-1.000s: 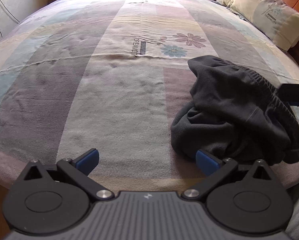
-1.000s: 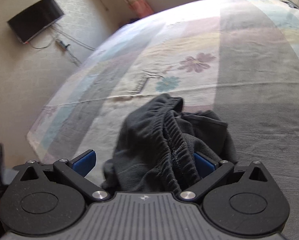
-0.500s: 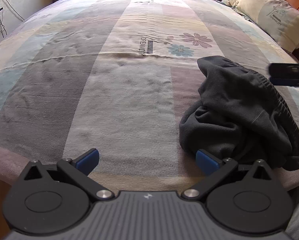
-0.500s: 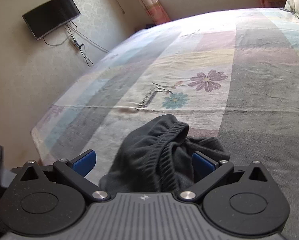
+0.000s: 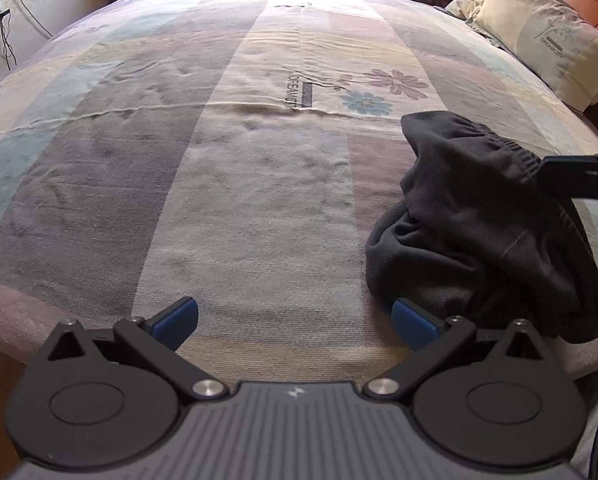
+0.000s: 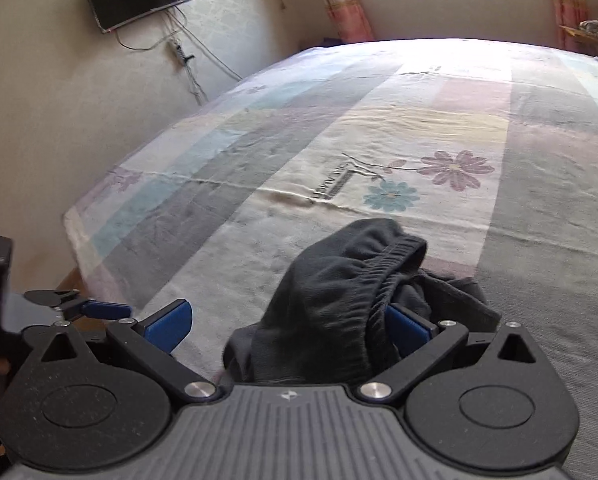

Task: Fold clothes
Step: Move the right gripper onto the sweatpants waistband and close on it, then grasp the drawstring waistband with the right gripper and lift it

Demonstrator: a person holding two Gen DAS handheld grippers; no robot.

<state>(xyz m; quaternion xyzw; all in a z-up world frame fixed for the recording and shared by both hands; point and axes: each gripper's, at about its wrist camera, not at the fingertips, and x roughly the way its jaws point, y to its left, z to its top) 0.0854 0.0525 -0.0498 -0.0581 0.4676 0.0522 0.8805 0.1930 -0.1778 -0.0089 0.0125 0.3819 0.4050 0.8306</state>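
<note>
Both the left gripper (image 5: 295, 320) and right gripper (image 6: 287, 322) have jaws spread wide, gripping nothing; crumpled black shorts (image 6: 351, 300) lie between the right's, waistband toward the flower print (image 6: 455, 168), long axis unclear

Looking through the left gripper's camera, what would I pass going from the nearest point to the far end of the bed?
Left gripper → crumpled dark garment → flower print on the bedspread → pillow by the headboard.

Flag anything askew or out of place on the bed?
Only the dark grey elastic-waist garment: it lies crumpled in a heap at the near edge of the striped floral bedspread, waistband bunched upward, not spread flat.
</note>
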